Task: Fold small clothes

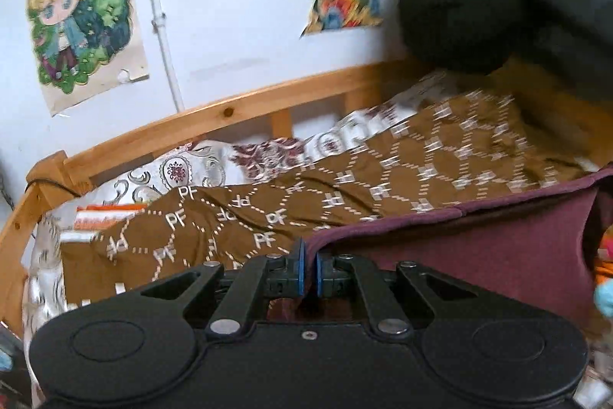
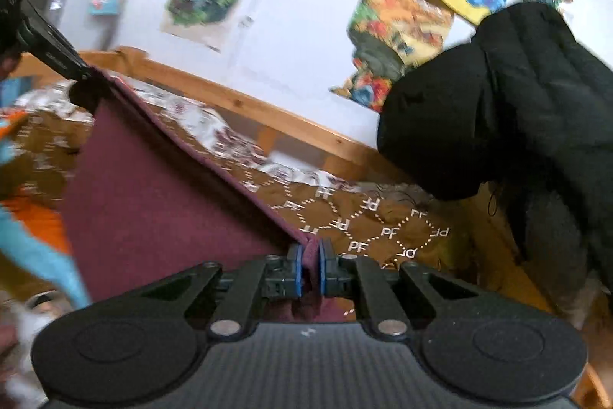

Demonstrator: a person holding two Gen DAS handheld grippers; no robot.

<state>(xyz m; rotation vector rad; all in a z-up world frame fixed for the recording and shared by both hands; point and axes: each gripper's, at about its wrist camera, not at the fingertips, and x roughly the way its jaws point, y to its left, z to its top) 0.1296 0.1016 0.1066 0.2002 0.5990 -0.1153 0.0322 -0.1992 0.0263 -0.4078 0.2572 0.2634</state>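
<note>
Maroon garment (image 2: pixel 161 186): held up above bed, stretched taut btwn both grippers.
L gripper (image 1: pixel 309 269): blue pads clamped on one corner of hem.
R gripper (image 2: pixel 310 269): pads pinched on opposite corner, cloth bunched btwn them.
Brown PF-print bedspread (image 1: pixel 345 179): under garment.
Wooden bed rail (image 1: pixel 237 112): along wall.
Black jacket (image 2: pixel 498 102): at bed's far end.

Maroon garment (image 2: pixel 161 179) stretched taut, lifted above bed.
</note>
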